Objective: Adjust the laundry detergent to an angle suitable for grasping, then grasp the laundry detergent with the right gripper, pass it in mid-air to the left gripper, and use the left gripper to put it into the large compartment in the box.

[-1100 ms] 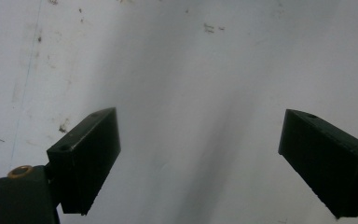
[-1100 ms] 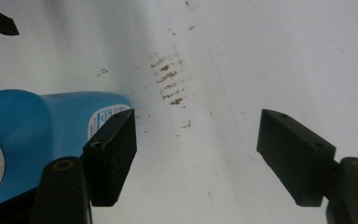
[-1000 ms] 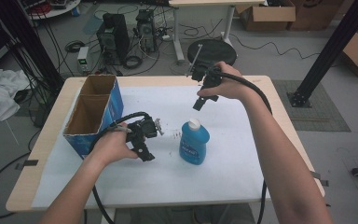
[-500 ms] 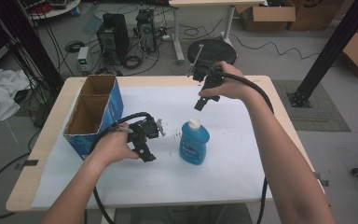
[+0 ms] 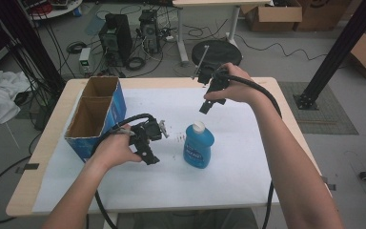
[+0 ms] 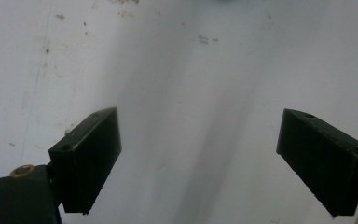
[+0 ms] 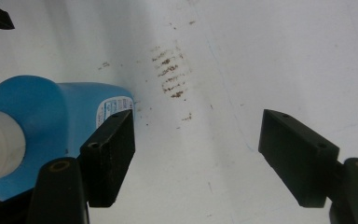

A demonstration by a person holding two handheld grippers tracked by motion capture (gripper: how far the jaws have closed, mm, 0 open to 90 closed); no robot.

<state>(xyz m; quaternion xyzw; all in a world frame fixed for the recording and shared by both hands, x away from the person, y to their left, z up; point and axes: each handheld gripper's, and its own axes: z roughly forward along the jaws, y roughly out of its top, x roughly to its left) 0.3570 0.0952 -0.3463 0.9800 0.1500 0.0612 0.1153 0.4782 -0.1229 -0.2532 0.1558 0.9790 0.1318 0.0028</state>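
Observation:
A blue bottle (image 5: 198,145) with a white cap stands upright on the white sheet near the table's middle; in the right gripper view the blue bottle (image 7: 51,116) lies at the left, seen from above. My right gripper (image 5: 206,106) hangs open above and just behind the bottle, pointing down, with nothing between its jaws. My left gripper (image 5: 148,157) rests low over the sheet to the left of the bottle, jaws wide open. In the left gripper view my left gripper (image 6: 198,163) has bare white sheet between its jaws.
An open blue cardboard box (image 5: 97,112) with two compartments stands at the table's left side. The white sheet (image 5: 248,157) covers most of the wooden table (image 5: 295,119). Brown smudges (image 7: 170,77) mark the sheet by the bottle. Cables trail from both grippers.
The right gripper has drifted slightly toward the bottle's cap. The left gripper and the bottle have hardly moved.

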